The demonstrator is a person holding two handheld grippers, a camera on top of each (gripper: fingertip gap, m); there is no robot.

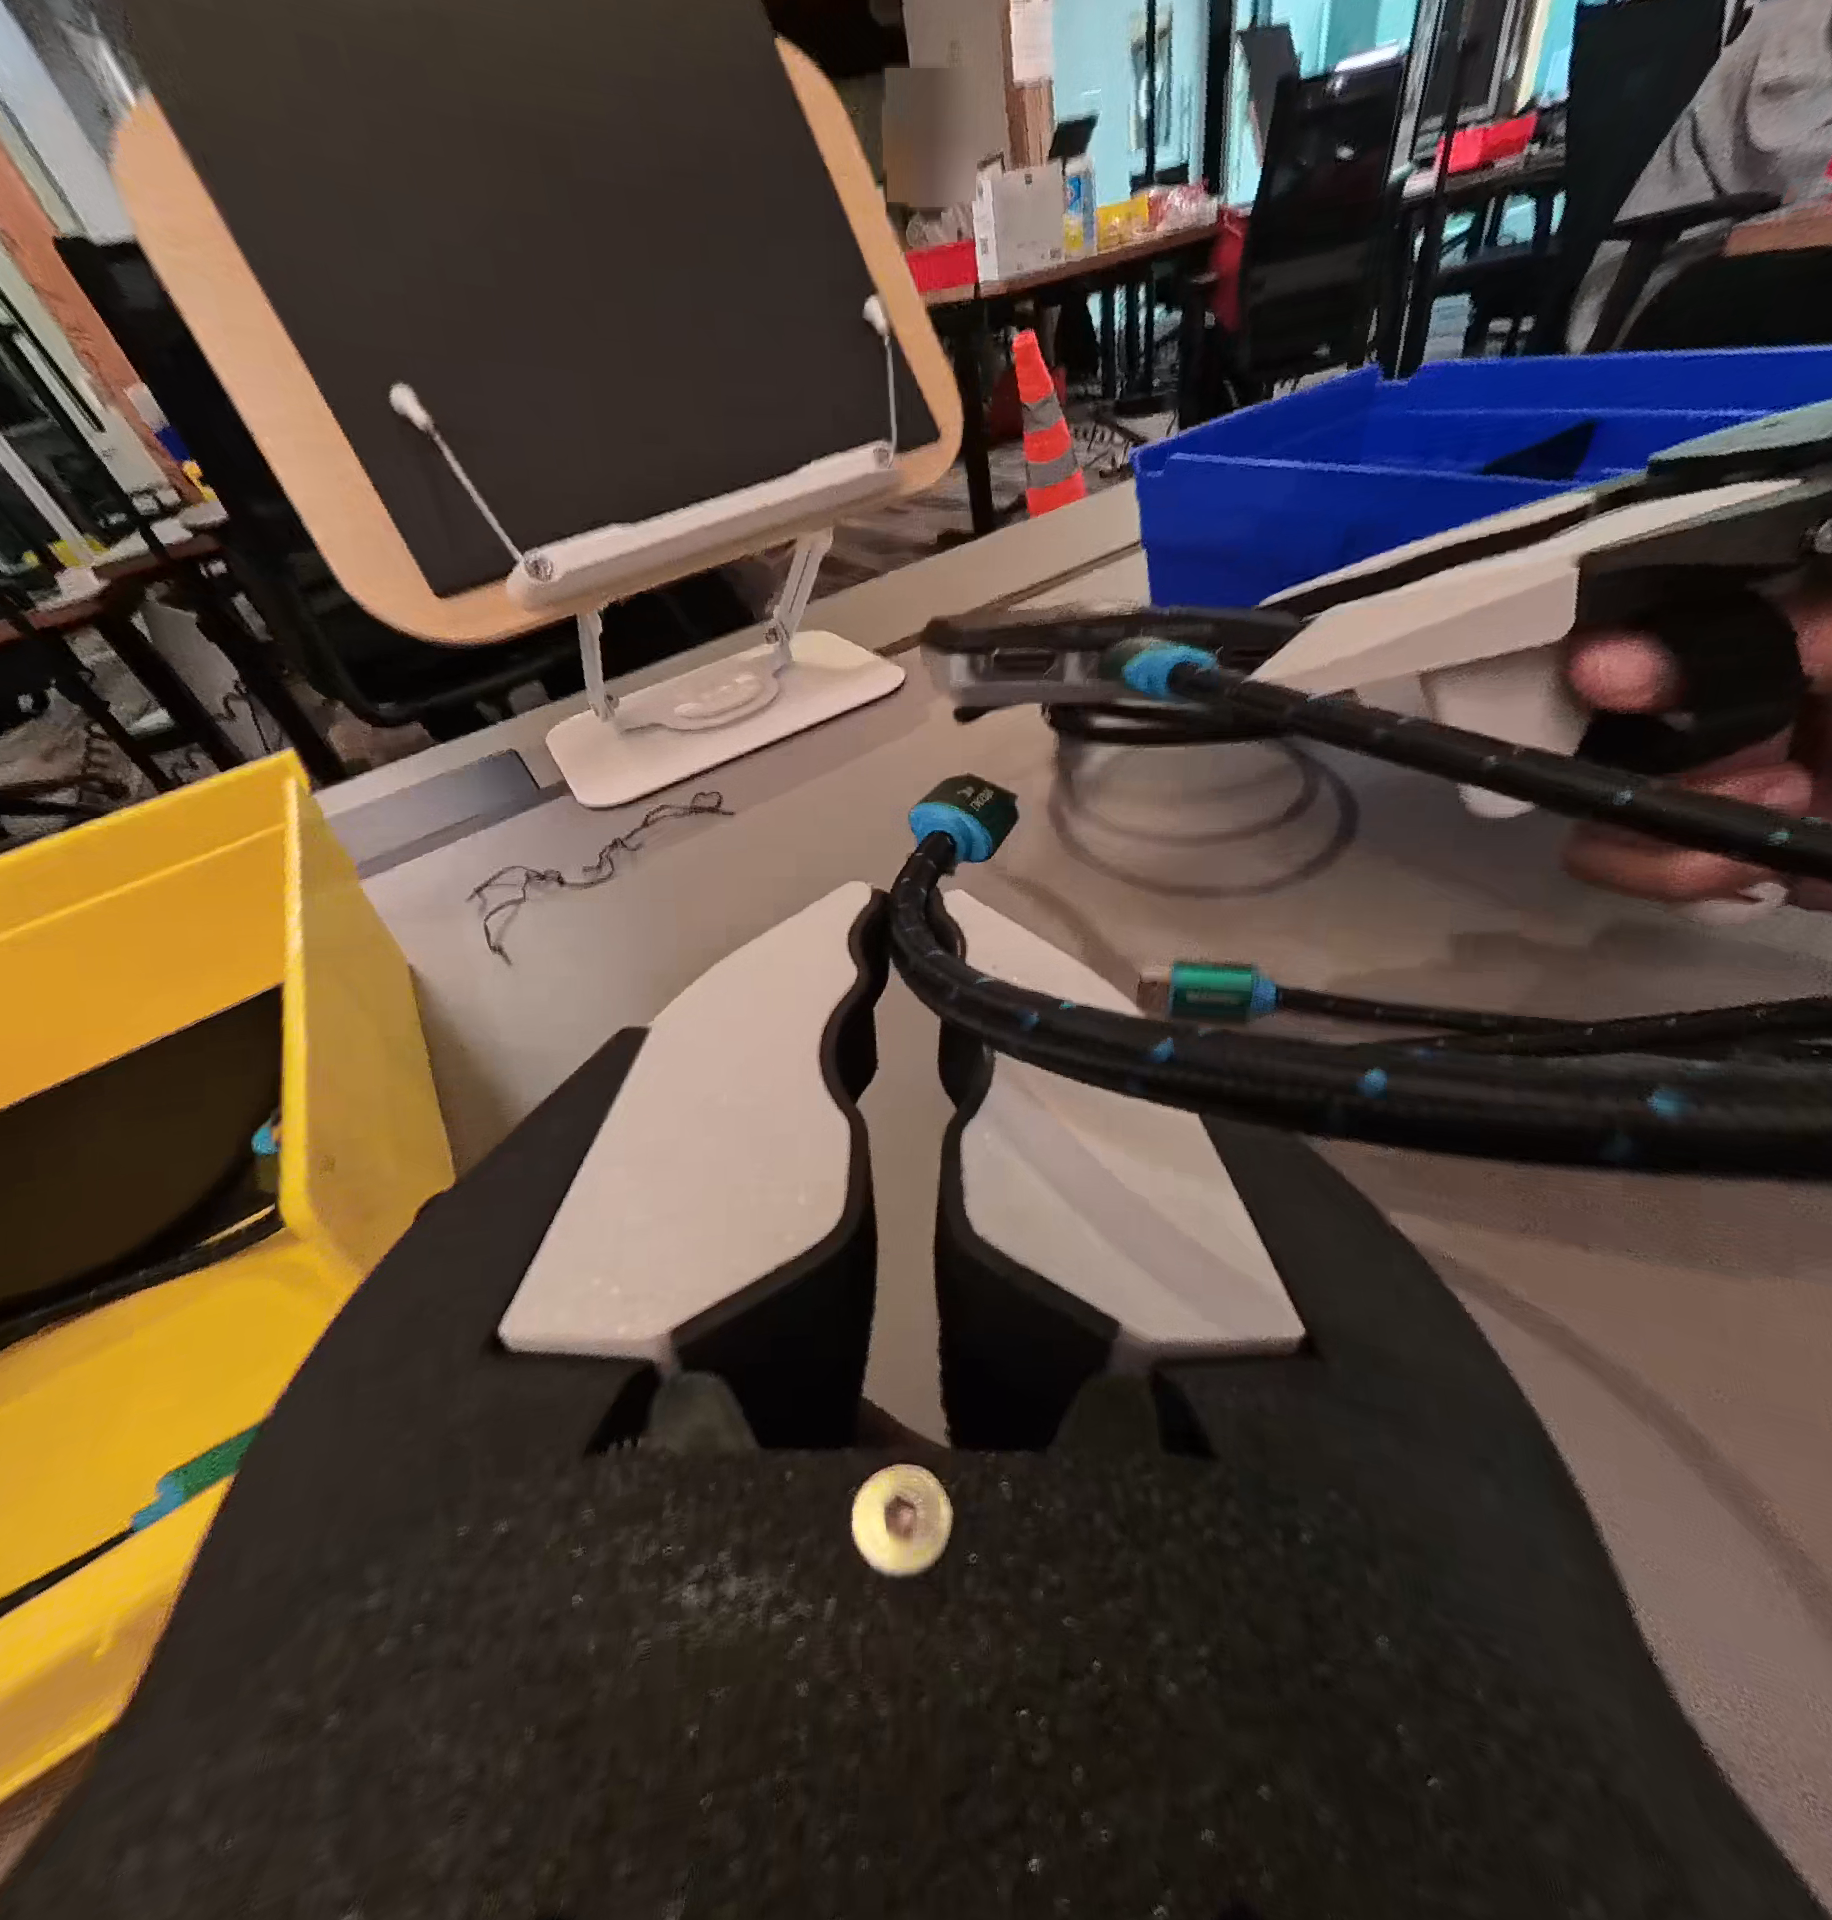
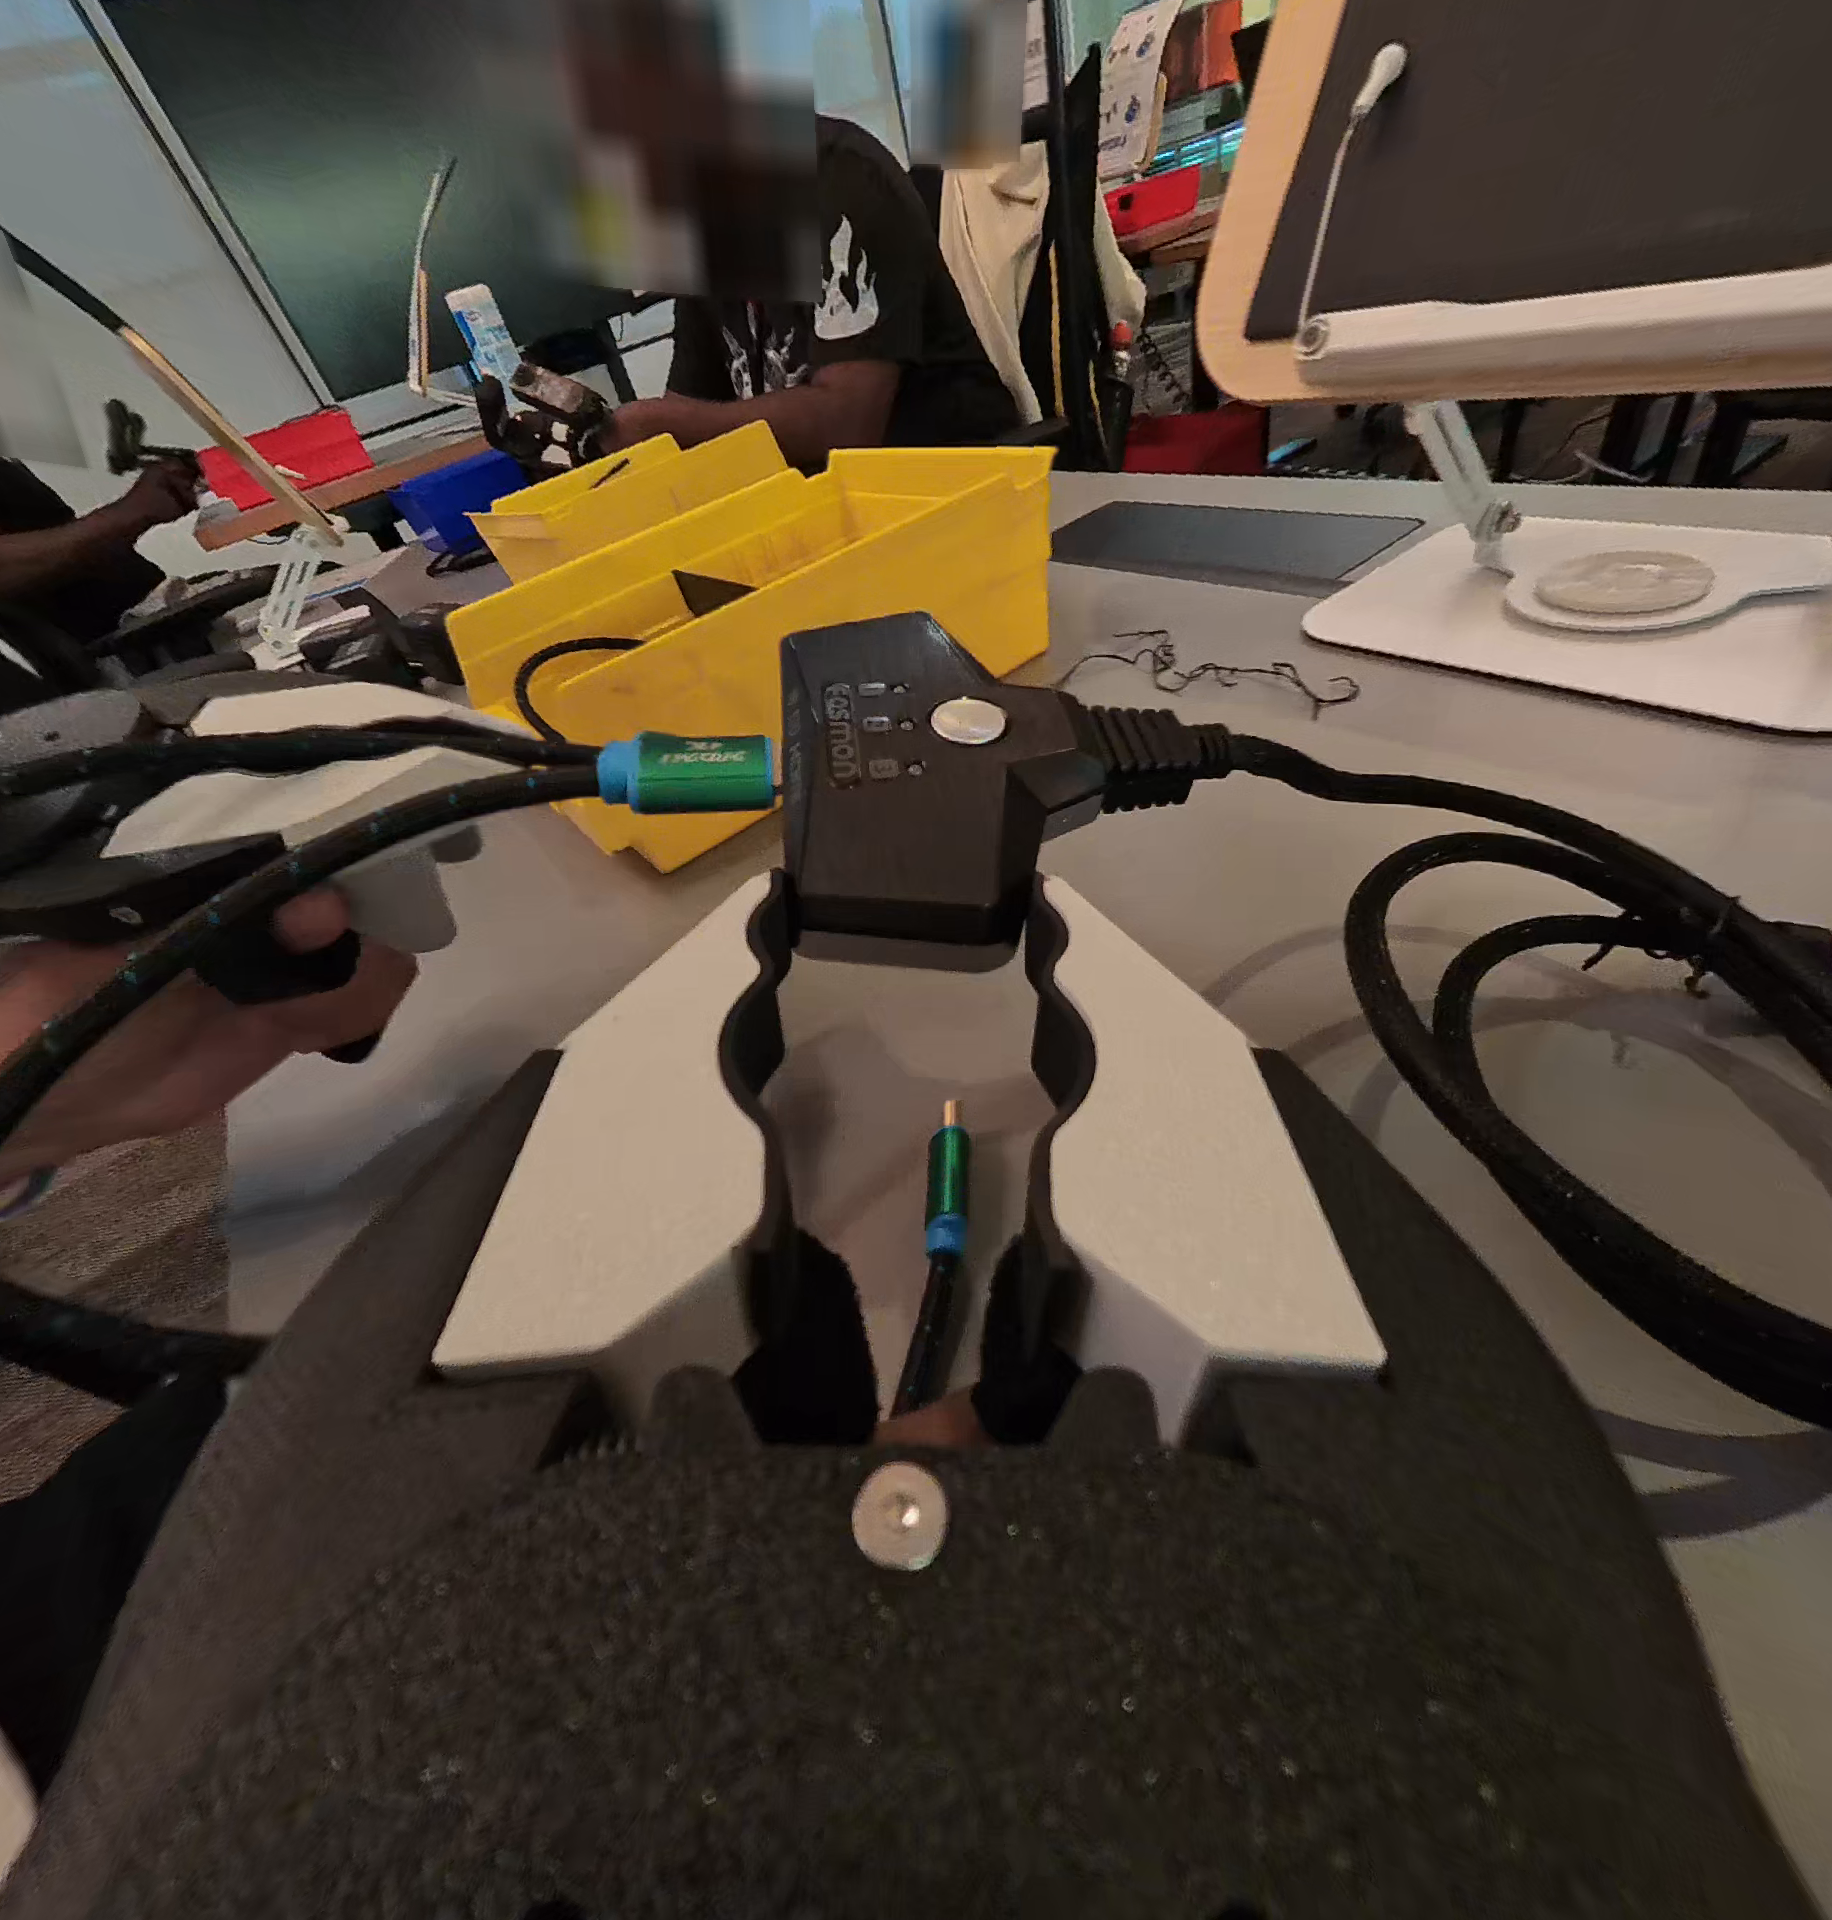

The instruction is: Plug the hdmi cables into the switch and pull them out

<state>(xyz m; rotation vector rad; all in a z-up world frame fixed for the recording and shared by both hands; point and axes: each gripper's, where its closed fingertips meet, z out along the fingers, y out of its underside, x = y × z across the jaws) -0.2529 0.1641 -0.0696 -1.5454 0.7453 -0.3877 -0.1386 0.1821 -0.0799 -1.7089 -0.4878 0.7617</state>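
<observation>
The left gripper [image 1: 907, 935] has its jaws nearly together, and they pinch a braided black cable [image 1: 922, 914] just behind its plug. This plug [image 1: 966, 818] has a green shell with a blue collar; it sticks out past the fingertips and points toward the switch, but it is still apart from it.

The right gripper [image 2: 907, 914] has its jaws at a middle width, and they clamp the near end of the switch [image 2: 896, 774], a small black box that is lifted above the grey table [image 2: 1255, 831]. On the left side of the switch one plug [image 2: 694, 772] is already seated in a port. A thick black cable [image 2: 1514, 831] leaves the other side and coils on the table. A third plug [image 2: 946, 1179] lies loose on the table under the right gripper.

I judge the switch light and rigid, but smooth, so it may turn in the jaws when a plug is pushed in. The cables look springy and a little stiff, and they will pull sideways on whatever holds them. The hard shell of the plug seems the better place to hold than the soft cable behind it, because the braid can bend and let the plug tilt.

Further away stand a yellow bin [image 2: 787, 582], a blue bin [image 1: 1463, 457] and a tilted book stand [image 1: 538, 312].
</observation>
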